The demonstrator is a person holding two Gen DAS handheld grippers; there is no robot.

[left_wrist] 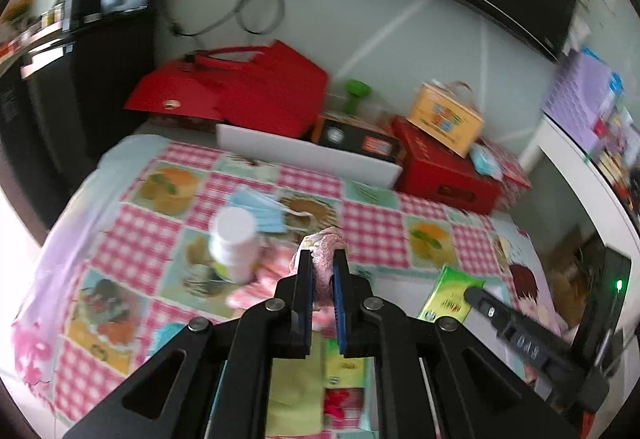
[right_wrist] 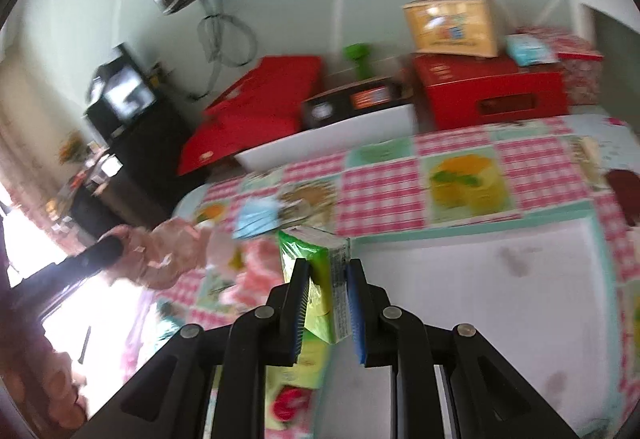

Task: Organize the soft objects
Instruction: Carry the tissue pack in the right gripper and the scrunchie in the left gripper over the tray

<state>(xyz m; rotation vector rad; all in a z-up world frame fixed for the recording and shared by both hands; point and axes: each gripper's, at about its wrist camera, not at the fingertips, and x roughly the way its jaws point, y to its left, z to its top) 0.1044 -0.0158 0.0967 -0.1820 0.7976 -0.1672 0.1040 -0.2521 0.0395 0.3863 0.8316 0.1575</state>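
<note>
With the left gripper (left_wrist: 322, 259) clamped on a pink cloth (left_wrist: 320, 239) and the right gripper (right_wrist: 328, 271) on a green pack (right_wrist: 316, 279), the trailing cloth risked toppling the white bottle (left_wrist: 234, 243) just beside it.

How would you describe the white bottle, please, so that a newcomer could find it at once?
Start at the checked tablecloth that covers the table. Near its middle, just in front of the blue face mask, stands the white bottle. It is the only upright, hard, round thing among soft pink cloths.
</note>
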